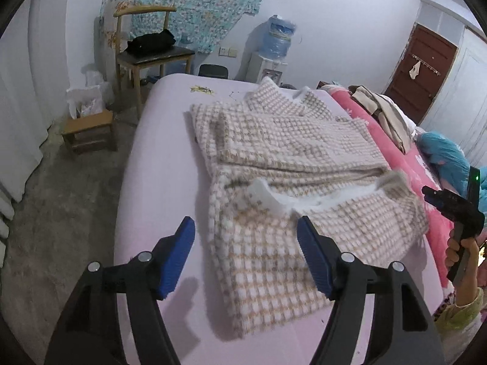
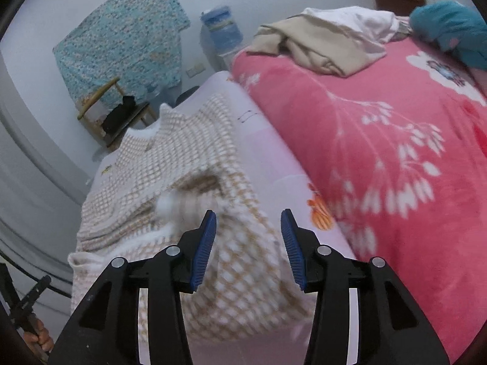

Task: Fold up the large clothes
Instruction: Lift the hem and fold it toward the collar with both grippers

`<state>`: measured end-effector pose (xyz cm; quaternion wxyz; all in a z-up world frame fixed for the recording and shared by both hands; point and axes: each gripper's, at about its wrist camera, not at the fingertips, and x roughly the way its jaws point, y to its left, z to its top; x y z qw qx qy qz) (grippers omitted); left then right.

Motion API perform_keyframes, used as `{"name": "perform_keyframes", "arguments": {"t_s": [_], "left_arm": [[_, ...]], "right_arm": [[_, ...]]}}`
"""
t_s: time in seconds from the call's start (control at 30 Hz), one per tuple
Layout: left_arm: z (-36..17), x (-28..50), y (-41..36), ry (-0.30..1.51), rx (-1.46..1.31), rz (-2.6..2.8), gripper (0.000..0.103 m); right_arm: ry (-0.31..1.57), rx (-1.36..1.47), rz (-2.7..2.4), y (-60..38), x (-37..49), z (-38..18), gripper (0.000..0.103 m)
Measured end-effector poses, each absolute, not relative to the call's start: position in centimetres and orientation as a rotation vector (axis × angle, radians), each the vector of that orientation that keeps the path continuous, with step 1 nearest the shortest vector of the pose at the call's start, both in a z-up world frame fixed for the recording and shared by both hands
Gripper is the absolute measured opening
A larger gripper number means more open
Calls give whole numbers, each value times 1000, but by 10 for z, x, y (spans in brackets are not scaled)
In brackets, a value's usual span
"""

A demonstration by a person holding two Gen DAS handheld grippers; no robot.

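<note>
Coat [image 1: 289, 158]: checked, lies folded on the lilac sheet [image 1: 158, 158], beside the pink blanket [image 2: 395, 152].
Left gripper [image 1: 246, 255]: released, nothing gripped, over the coat's near edge.
Right gripper [image 2: 248, 245]: released, over the coat.

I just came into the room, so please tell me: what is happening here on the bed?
A person is folding a checked garment on the bed with two handheld grippers. The garment lies partly folded. Both the left gripper and the right gripper are open above it, and neither holds the cloth.
</note>
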<state>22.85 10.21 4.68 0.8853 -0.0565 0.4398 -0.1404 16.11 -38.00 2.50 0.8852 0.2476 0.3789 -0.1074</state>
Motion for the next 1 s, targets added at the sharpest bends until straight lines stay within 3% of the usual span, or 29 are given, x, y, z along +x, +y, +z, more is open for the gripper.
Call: {"name": "perform_keyframes", "arguments": {"t_s": [0.27,0.57,0.83,1.0], "left_arm": [[33,168,76,974,-125,-404,68],[-28,152,80,1107,-357,-396,67],[-49,166,118,986,-764,-368,67],[-47,166,114,929,-782,-292,67]], "right_arm": [[818,513,-170,-377,106,28,62],[924,602,-153,-374,81,-10,62],[848,697,-155,-381,91,-19,62],[781,776,-141,-389,103,-25,62]]}}
